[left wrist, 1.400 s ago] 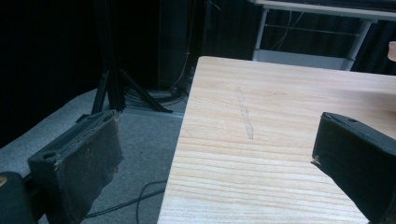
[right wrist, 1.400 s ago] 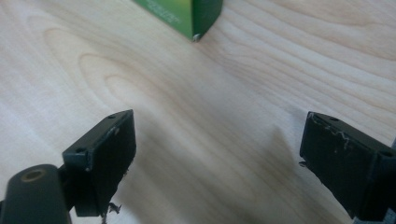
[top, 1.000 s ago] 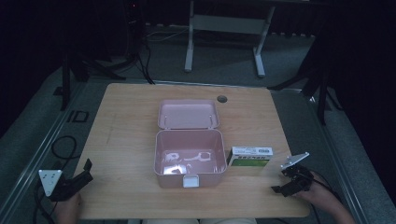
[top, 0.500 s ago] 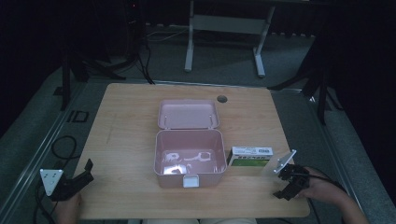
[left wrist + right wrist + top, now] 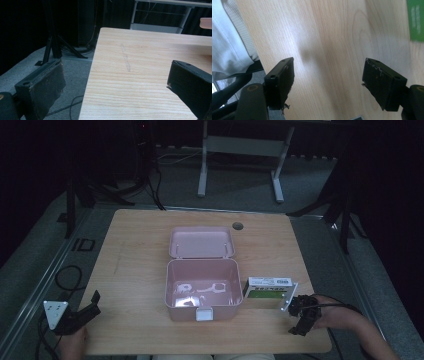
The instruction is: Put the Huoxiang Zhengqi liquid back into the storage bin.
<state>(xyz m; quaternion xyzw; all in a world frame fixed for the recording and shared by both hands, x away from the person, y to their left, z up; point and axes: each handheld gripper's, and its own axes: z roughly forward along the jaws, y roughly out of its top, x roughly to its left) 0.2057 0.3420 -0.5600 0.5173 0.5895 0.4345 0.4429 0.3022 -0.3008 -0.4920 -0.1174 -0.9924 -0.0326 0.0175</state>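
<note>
The green-and-white carton point(image 5: 267, 289) lay on the wooden surface point(image 5: 140, 250), just beside the open pink box point(image 5: 202, 287) at the box's 3 o'clock, and in the right gripper view its green face point(image 5: 416, 20) showed at 1 o'clock. The right gripper point(image 5: 300, 315) hovered close to the carton's 4 o'clock corner, its jaws partly apart after just closing somewhat, with only bare wood between them and nothing held. The pink box's lid point(image 5: 201, 241) stood back at its 12 o'clock. The left gripper point(image 5: 80, 312) sat well apart at the surface's 8 o'clock corner, jaws wide and empty.
</note>
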